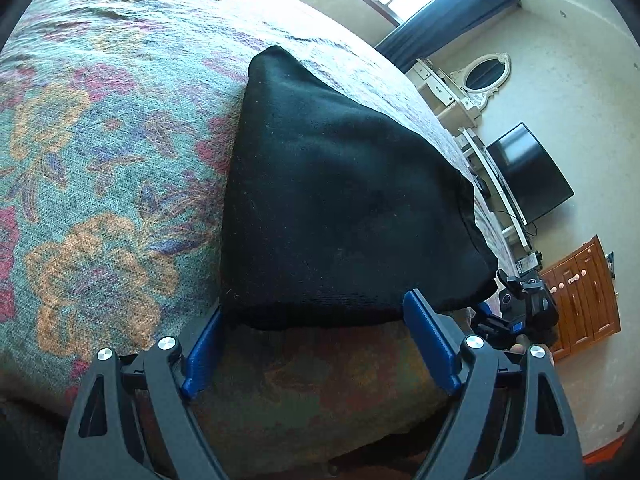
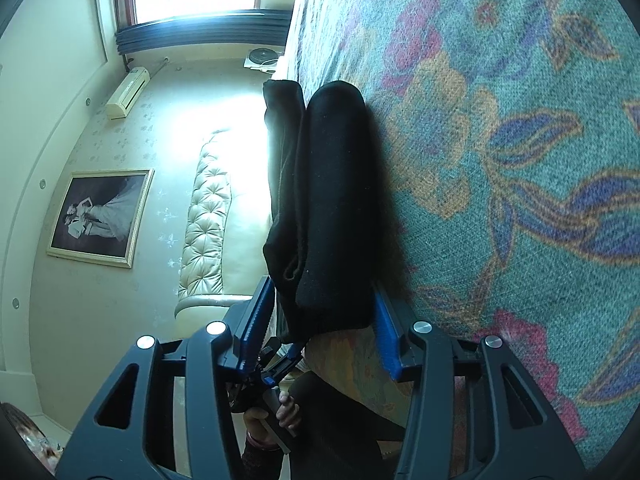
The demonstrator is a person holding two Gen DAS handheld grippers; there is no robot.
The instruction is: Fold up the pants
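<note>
The folded black pants [image 1: 340, 200] lie on the floral bedspread [image 1: 100, 160]; left gripper [image 1: 320, 344] fingers stand wide at six o'clock, holding nothing; right gripper [image 2: 324, 320] fingers flank the bundle's end without pressing it; no writing is legible.

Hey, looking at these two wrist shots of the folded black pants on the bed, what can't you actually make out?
- Left wrist view: the far side of the black pants is hidden by their own bulk; the window is blown out by glare.
- Right wrist view: whether the right gripper pads touch the pants is lost in shadow.
- Left wrist view: the near bedspread edge is cut off behind the left gripper.
</note>
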